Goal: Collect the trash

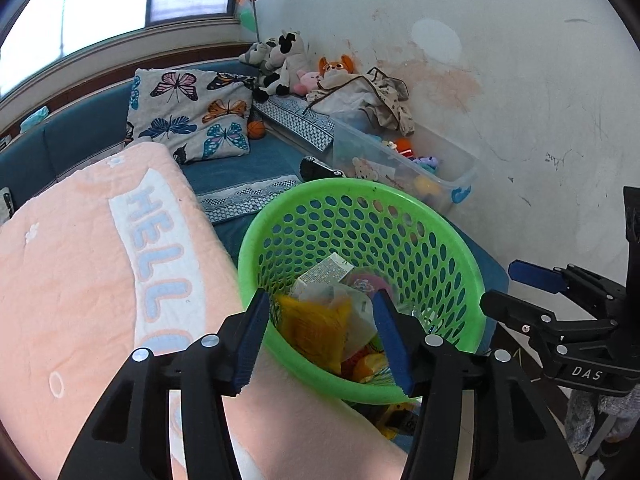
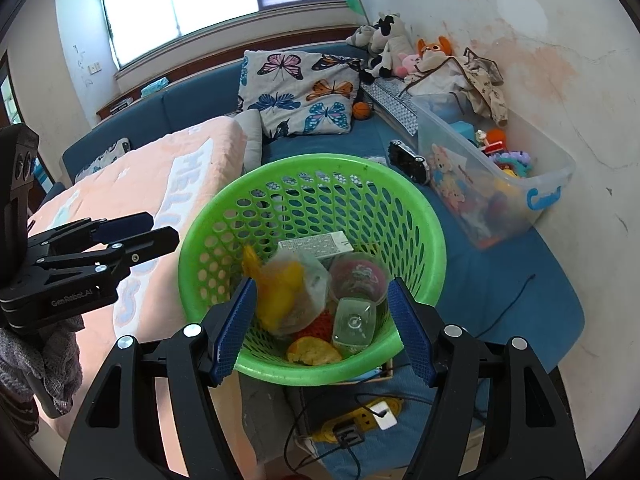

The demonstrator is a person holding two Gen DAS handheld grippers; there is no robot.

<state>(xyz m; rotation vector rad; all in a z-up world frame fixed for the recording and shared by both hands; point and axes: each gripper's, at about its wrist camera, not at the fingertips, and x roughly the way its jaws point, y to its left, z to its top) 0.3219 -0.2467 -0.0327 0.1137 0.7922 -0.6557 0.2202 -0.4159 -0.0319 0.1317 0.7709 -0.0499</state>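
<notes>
Above the green basket (image 1: 460, 248), both hand-held grippers (image 1: 324, 340) (image 2: 322, 324) gape, holding nothing.

The left gripper (image 1: 324, 340) hangs over the near rim of a round green perforated plastic basket (image 1: 448, 240), its blue-padded fingers (image 1: 250, 340) spread apart with nothing pressed between them. Inside the basket lie a crumpled yellow wrapper (image 1: 316, 320), a white printed carton (image 1: 320, 276), a clear plastic bag (image 1: 356, 312) and a pink-patterned round lid (image 1: 366, 282). A peach quilted blanket with pale blue lettering (image 1: 100, 272) lies left of the basket. The right gripper (image 1: 520, 292) reaches in from the right edge, beside the basket's rim. Behind, a butterfly-print pillow (image 1: 192, 114) rests on the blue bed (image 1: 248, 164), near a clear plastic toy bin (image 1: 404, 164).
</notes>
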